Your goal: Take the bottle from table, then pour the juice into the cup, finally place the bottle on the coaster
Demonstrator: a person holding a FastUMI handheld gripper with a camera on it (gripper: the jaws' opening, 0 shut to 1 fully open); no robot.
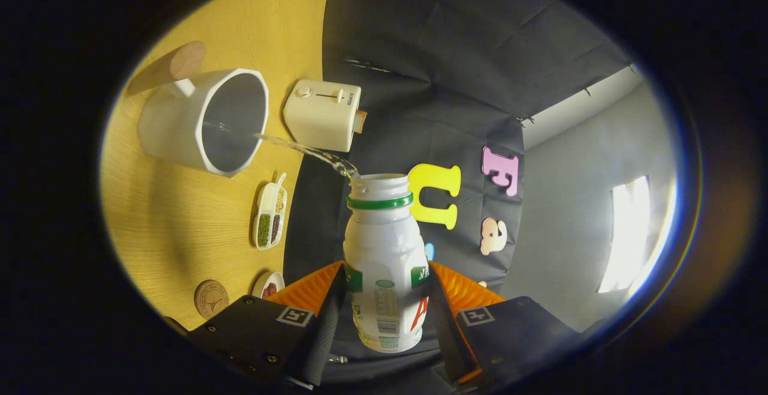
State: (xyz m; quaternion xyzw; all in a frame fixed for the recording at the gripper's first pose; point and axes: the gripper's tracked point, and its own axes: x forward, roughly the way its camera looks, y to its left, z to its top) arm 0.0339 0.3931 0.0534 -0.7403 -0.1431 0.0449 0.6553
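My gripper (387,299) is shut on a small white plastic bottle (384,251) with a green neck ring and no cap, one finger pressing on each side of its body. The whole view is rolled over, so the bottle is tipped. A thin clear stream (306,150) runs from its mouth into the open white faceted cup (207,122) on the wooden table (180,227) beyond the fingers. A round brown coaster (211,299) lies on the table close to one finger.
A white toaster (323,114) stands behind the cup by the black cloth wall. A small divided dish of beans (270,212) and a little white saucer (268,285) lie between cup and coaster. A round wooden lid (186,60) rests beyond the cup.
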